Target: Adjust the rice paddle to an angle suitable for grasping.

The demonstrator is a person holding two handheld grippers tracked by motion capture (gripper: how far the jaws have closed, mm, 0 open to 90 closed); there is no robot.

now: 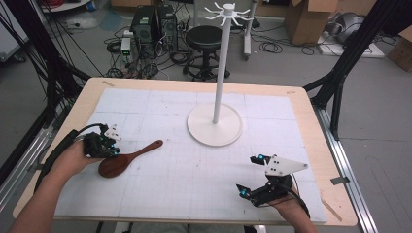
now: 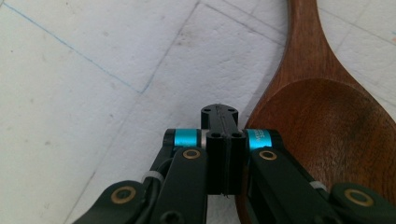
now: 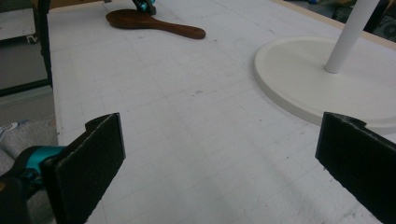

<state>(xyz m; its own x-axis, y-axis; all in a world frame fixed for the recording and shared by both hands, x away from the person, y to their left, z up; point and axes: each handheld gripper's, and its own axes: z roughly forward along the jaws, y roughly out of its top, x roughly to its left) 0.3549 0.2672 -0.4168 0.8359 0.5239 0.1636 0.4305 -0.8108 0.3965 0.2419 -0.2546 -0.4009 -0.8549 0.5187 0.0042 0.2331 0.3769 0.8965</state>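
1. White gridded matting covers the wooden table (image 1: 324, 160); a workshop floor with cables, a stool and boxes lies beyond its far edge.

2. Locate the wooden spoon (image 1: 127, 159). It lies flat on the mat near the left edge of the table, about midway between the near and far edges. Its bowl is at the left, near-side end; its handle runs to the right and slightly toward the far edge, ending well short of the round base of the white stand (image 1: 214, 124).

3. Check your left tongs (image 1: 112, 148). They are at the bowl end of the spoon, at its far-left rim. In the left gripper view the two jaws are pressed flat together with nothing between them, and the spoon bowl (image 2: 327, 126) lies just to the right of the tips. Whether the tips touch the rim cannot be told.

4. Check your right tongs (image 1: 250, 174). They rest near the near right corner of the table, jaws spread wide and empty. In the right gripper view the spoon (image 3: 149, 23) appears far off, well apart from them.

5. Note the governing relation: the left hand is much the nearer. The spoon's long axis runs away from the left tongs, toward the right. A grip would probably need the left jaws opened first and set across the neck, square to that axis.
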